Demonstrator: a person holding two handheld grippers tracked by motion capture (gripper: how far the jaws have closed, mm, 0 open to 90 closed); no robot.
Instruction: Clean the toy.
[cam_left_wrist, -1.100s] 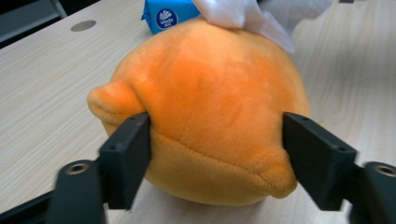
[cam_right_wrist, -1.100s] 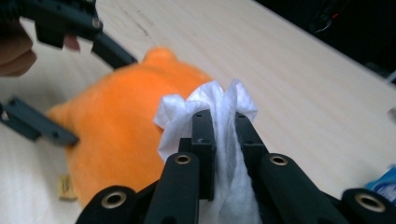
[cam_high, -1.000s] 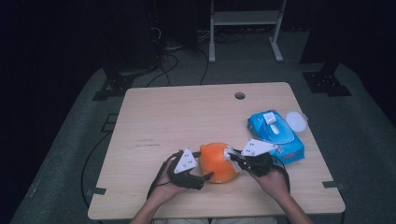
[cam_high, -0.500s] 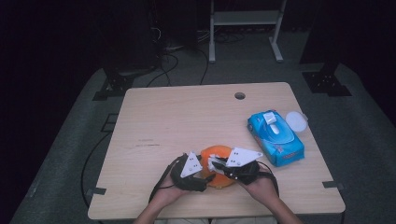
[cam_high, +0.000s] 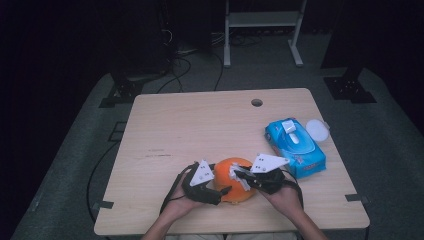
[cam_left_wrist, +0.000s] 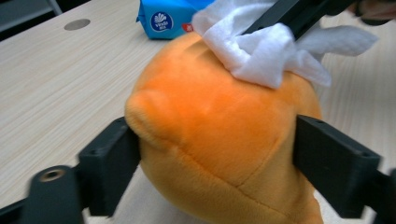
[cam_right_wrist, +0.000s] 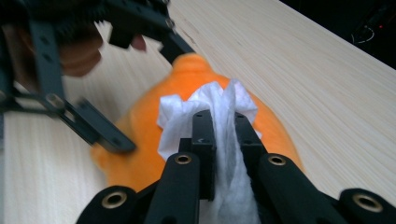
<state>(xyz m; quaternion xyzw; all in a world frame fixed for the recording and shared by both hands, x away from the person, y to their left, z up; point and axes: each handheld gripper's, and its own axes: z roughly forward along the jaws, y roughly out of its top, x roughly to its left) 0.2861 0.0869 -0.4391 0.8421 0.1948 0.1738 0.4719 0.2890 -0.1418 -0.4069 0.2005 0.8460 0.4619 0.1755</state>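
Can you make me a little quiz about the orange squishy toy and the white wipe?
1. True or false: the right hand-held gripper pinches a white wipe.
2. What touches both sides of the orange plush toy? A) the left hand-held gripper B) a spoon C) a bare hand
3. What colour is the wipes pack on the table?

Key: 1. True. 2. A, one jaw on each side. 3. Blue.
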